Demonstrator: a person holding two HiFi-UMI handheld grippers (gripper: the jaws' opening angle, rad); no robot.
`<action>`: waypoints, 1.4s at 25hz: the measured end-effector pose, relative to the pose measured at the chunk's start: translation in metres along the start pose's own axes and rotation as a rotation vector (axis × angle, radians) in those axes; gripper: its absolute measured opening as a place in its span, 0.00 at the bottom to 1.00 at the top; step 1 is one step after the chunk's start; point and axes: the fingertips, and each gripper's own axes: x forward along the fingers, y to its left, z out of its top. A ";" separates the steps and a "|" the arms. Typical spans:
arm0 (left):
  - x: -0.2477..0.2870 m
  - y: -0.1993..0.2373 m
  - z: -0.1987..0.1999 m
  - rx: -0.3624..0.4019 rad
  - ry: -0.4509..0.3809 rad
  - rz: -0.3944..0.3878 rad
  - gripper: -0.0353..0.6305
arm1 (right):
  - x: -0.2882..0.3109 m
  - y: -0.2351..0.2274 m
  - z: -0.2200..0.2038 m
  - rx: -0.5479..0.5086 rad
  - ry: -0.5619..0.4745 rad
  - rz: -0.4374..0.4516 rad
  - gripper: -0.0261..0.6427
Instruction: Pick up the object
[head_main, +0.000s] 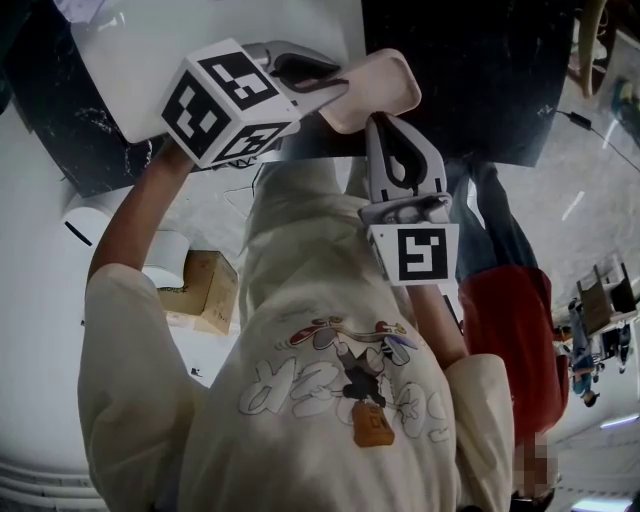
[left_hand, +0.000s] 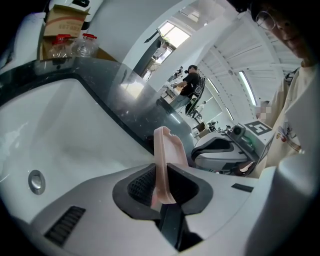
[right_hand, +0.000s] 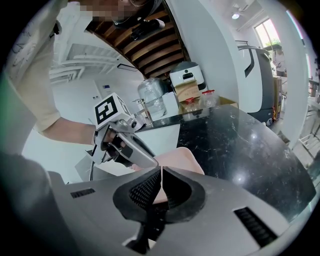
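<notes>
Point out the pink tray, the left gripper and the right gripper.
pink tray (head_main: 385, 85): head view, middle of its broad face.
left gripper (head_main: 335, 82): head view, midway between its fingertips.
right gripper (head_main: 383, 124): head view, midway between its fingertips.

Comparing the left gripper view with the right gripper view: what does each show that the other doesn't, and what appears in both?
Left gripper view only: the round metal fitting in the white sink basin, and the right gripper.
Right gripper view only: the left gripper and a clear water jug.
Both: the pink tray, clamped between that view's own jaws, the black countertop and a cardboard box at the back.
</notes>
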 end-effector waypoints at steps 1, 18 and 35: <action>0.000 -0.001 0.000 0.006 -0.001 0.003 0.16 | 0.000 0.001 0.001 -0.001 -0.002 -0.001 0.07; -0.019 -0.033 0.005 0.030 -0.046 0.057 0.16 | -0.025 0.006 0.011 -0.017 -0.013 -0.038 0.07; -0.038 -0.074 0.007 0.029 -0.109 0.184 0.16 | -0.061 0.012 0.029 -0.011 -0.107 -0.097 0.07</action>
